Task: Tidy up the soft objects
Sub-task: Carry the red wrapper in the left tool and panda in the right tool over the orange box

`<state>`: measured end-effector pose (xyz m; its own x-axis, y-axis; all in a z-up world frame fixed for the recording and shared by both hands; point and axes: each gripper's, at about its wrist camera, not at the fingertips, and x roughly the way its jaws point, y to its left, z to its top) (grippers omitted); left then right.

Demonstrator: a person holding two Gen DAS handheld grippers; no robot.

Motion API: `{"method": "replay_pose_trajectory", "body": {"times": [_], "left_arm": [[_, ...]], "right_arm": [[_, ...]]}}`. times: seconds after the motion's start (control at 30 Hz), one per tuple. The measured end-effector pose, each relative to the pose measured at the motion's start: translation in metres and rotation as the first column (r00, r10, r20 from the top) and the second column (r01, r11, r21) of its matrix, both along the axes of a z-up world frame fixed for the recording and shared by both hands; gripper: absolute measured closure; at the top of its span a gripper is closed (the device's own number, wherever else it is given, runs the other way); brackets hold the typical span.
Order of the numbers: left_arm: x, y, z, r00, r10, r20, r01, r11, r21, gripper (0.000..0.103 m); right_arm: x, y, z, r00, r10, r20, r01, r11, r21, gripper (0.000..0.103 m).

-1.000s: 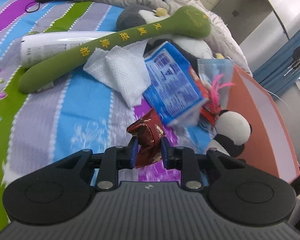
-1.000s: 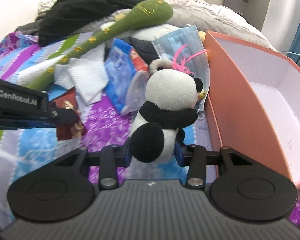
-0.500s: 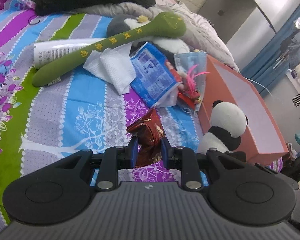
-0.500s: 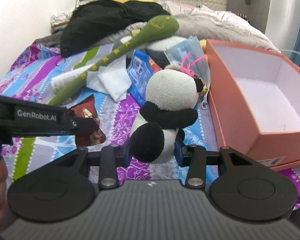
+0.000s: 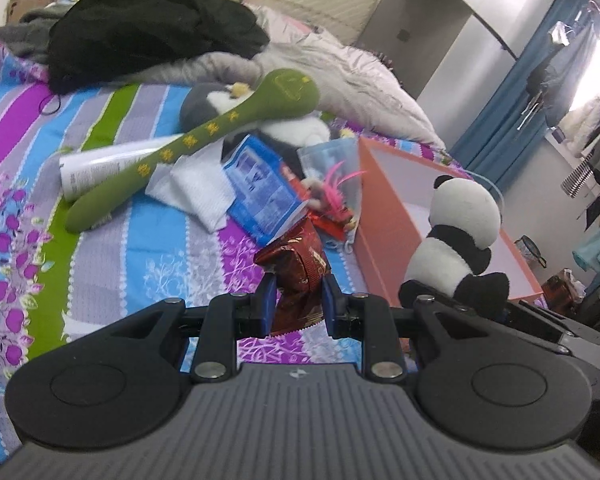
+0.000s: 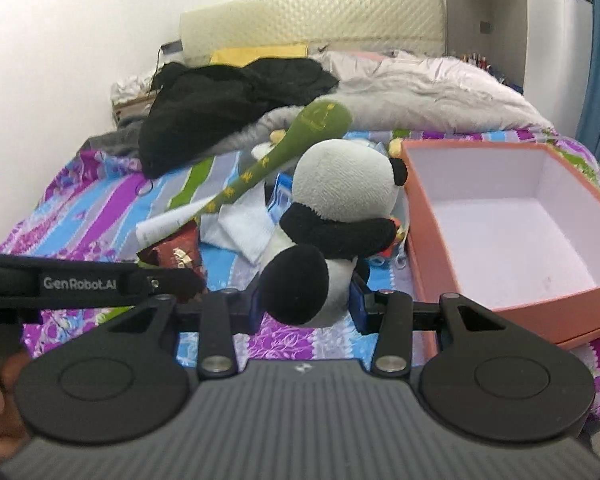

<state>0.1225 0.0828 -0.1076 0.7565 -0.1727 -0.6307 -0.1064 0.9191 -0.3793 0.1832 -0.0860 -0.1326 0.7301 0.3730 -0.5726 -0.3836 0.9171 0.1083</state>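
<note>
left hand-held gripper (image 5: 298, 304): pinching red snack packet (image 5: 296, 264) | right hand-held gripper (image 6: 306, 300): pinching panda plush (image 6: 336, 216) | orange box (image 6: 420, 240): 3 o'clock of panda

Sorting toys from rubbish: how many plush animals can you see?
2. A panda plush gripped in the right tongs; a grey-and-white plush under the green massage stick. More may be buried.

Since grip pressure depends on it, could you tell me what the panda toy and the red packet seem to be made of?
Panda toy: soft plush fabric, matte and fuzzy, squeezed in at the pads. Red packet: probably foil or plastic film, glossy, creased, with a serrated edge.
</note>
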Motion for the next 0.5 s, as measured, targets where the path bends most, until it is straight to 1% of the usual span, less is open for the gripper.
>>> {"method": "replay_pose_trajectory", "body": {"times": [0.23,0.37,0.5], "left_arm": [[-0.001,-0.026,0.02,0.999,-0.036,0.034,0.036,0.999,0.018,0.075],[0.001,-0.045,0.03,0.996,-0.072,0.043,0.072,0.997,0.0,0.075],[0.008,-0.067,0.038,0.991,-0.117,0.061,0.117,0.993,0.01,0.075]], "right_arm": [[-0.008,-0.032,0.02,0.999,-0.028,0.035,0.028,1.0,0.008,0.058],[-0.016,-0.053,0.029,0.998,-0.046,0.039,0.046,0.999,0.01,0.058],[-0.02,-0.074,0.034,0.996,-0.075,0.045,0.074,0.997,0.011,0.058]]}}
